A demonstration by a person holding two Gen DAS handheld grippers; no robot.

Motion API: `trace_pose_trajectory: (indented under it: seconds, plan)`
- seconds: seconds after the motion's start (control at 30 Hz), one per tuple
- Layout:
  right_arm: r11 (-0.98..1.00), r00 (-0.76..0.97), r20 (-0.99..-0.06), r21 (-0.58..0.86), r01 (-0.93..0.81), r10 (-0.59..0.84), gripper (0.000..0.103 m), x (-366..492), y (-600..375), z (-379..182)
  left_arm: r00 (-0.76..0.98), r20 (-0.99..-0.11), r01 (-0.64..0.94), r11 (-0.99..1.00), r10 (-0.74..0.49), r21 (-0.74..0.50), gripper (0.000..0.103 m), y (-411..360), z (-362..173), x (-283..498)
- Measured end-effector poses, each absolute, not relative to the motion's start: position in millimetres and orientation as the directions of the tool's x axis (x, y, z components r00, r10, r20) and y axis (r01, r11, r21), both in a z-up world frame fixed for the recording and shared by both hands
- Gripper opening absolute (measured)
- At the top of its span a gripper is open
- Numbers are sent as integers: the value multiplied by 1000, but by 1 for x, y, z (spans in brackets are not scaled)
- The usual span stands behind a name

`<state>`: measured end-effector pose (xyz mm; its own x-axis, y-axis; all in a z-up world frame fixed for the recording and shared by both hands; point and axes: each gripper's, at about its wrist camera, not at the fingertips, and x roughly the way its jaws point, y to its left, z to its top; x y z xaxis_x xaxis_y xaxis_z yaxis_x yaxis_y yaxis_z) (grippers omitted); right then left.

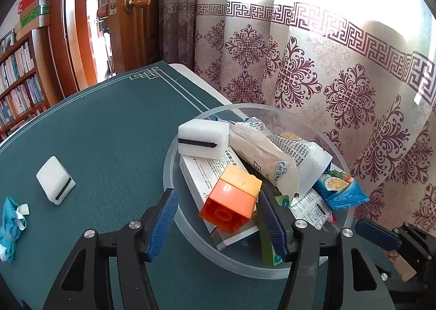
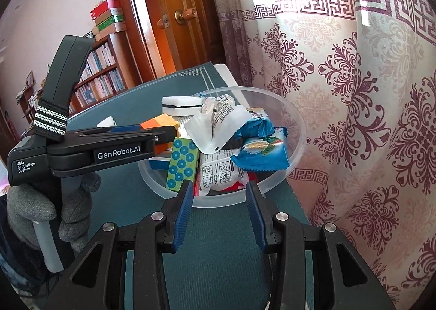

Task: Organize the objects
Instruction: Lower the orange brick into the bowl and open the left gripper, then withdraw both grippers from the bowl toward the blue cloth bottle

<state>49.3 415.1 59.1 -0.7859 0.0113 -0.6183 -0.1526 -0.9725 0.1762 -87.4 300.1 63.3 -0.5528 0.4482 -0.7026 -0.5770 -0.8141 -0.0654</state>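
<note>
- The clear plastic bowl (image 1: 170,173) sits on the green table mat (image 1: 109,133), close to the patterned curtain (image 1: 340,78), and is heaped with things.
- Nearest in the heap is the orange block (image 1: 231,198), resting tilted on a white printed box (image 1: 201,173); a green dotted box (image 2: 182,164) stands on edge beside it.
- Further in lie a white printed pouch (image 1: 272,154), a blue snack packet (image 1: 340,190) and, at the far side, a white sponge with a dark stripe (image 1: 203,139).
- The left gripper (image 1: 218,217) reaches over the near rim, angled downward; its blue pads stand apart on either side of the orange block without pressing it, so the block is released.
- A grey-gloved hand (image 2: 65,214) holds that tool's handle, seen in the right wrist view.
- The right gripper (image 2: 218,212) hovers just before the bowl's rim with nothing between its fingers, which stand a little apart.
- Outside the bowl, to the left on the mat, lie a second white sponge (image 1: 55,180) and a crumpled blue cloth (image 1: 11,228), well apart from the bowl.
- Beyond the table stand a wooden door (image 1: 130,10) and a bookshelf (image 1: 19,81).
</note>
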Motion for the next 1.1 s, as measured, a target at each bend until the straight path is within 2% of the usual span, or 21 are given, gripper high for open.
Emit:
trace_pose_trajectory:
  seconds: [0.13,0.33,0.63,0.83,1.03,1.1]
  plan:
    - [-973,-785,-620,175,-148,8,41,50,413,59,-566,-689,-562,-823,453,-79,74,289,68,-82]
    - [-975,-788,-616,176,-139,1,42,51,410,60,-610,-678,-521,-852,410,-47,77,280,67,-80]
    - [-976,-790,-613,172,-132,-1,41,52,406,60,-614,-712,-482,-876,340,-3,77,291,51,-93]
    - [-976,-786,-618,174,-131,-4,41,51,405,59,-606,-714,-488,-873,351,-15,90,290,49,-92]
    - [-977,-782,-623,178,-120,-17,42,52,400,58,-603,-715,-478,-878,353,-30,90,280,50,-88]
    - [-975,-780,-626,187,-119,-24,45,51,399,58,-607,-713,-473,-881,350,-29,90,275,50,-86]
